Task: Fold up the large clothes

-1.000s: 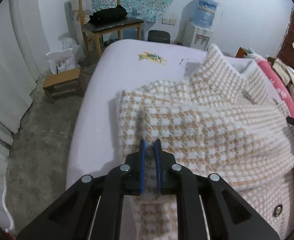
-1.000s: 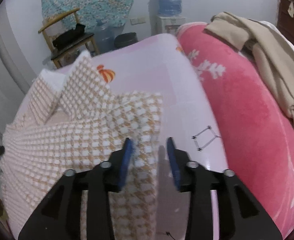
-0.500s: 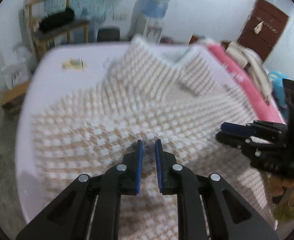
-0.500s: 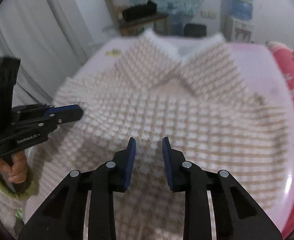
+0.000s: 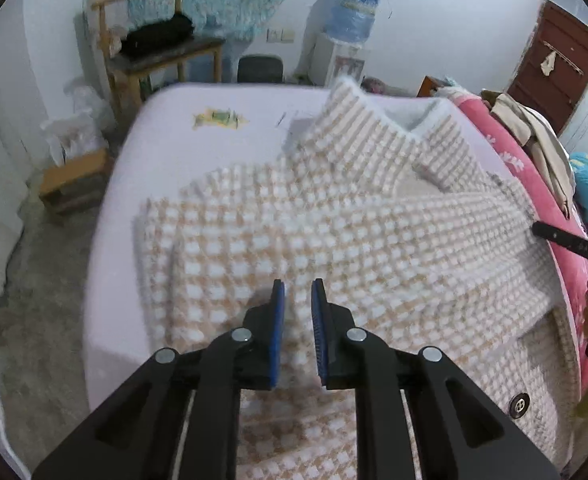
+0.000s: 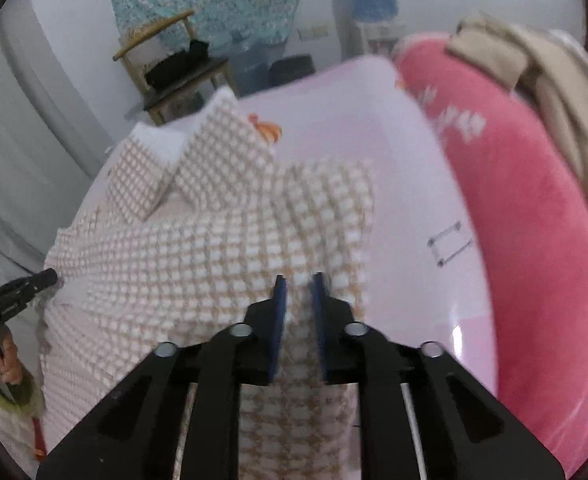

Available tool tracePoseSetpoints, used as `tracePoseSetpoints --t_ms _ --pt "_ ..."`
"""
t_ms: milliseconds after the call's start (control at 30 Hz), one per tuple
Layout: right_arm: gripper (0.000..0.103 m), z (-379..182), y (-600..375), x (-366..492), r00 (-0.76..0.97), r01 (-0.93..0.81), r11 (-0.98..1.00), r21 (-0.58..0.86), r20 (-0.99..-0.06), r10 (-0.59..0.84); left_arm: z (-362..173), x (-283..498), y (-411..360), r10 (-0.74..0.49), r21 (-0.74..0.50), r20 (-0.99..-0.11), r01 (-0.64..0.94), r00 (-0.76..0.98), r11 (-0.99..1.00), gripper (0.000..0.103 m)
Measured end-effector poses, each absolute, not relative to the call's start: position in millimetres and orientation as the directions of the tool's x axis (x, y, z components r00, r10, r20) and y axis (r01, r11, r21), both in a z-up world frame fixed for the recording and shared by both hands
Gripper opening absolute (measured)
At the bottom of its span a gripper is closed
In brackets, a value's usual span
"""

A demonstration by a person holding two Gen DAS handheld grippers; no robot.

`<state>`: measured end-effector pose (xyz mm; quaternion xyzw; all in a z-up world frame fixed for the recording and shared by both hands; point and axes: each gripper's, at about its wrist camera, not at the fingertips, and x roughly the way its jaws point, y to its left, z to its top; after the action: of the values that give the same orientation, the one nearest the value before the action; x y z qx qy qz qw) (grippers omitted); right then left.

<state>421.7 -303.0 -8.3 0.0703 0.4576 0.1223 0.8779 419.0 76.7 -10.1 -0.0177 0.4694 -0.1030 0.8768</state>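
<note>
A large tan-and-white checked fleece coat (image 5: 334,232) lies spread on the lilac bed (image 5: 173,128), collar toward the far end, sleeves folded across its front. It also shows in the right wrist view (image 6: 213,248). My left gripper (image 5: 297,286) hovers over the coat's left part, jaws slightly apart with nothing between them. My right gripper (image 6: 297,280) hovers over the coat's right edge, jaws slightly apart and empty. The right gripper also shows at the right edge of the left wrist view (image 5: 566,240). The left gripper also shows at the left edge of the right wrist view (image 6: 17,288).
A pink blanket (image 6: 534,240) with a beige garment (image 6: 554,92) runs along the bed's right side. A wooden chair (image 5: 149,52), a small stool (image 5: 73,176), a water dispenser (image 5: 350,40) and a brown door (image 5: 554,60) stand beyond the bed.
Both grippers swung inward over the coat's middle half a second ago and are now back over its left and right parts. The right jaws have narrowed from a second ago.
</note>
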Motion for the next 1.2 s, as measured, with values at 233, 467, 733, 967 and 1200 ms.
tracePoseSetpoints --t_ms 233,467,733,967,1200 --pt "0.031 -25.1 -259.7 444.4 0.546 -0.191 0.976 0.1 -0.816 0.19 -28.2 436.7 65.9 -0.123 -0.079 -0.858 0.109 0.499 0.991 0.017" --pt "0.04 -21.6 -266.2 444.1 0.527 -0.159 0.977 0.14 -0.825 0.204 -19.5 428.7 57.4 -0.094 -0.035 -0.833 0.117 0.546 0.993 0.018" --pt "0.058 -36.9 -222.3 405.6 0.488 -0.331 0.943 0.011 -0.854 0.181 -35.5 389.1 45.8 -0.053 0.06 -0.857 0.202 0.512 0.977 0.05" --pt "0.063 -11.1 -232.1 371.6 0.522 -0.248 0.965 0.083 -0.828 0.205 -7.9 361.8 50.0 -0.042 0.054 -0.829 0.155 0.558 0.986 0.054" --pt "0.079 0.3 -251.5 271.6 0.536 -0.254 0.953 0.167 -0.795 0.283 6.6 272.3 67.0 -0.068 0.03 -0.825 0.164 0.561 0.986 0.07"
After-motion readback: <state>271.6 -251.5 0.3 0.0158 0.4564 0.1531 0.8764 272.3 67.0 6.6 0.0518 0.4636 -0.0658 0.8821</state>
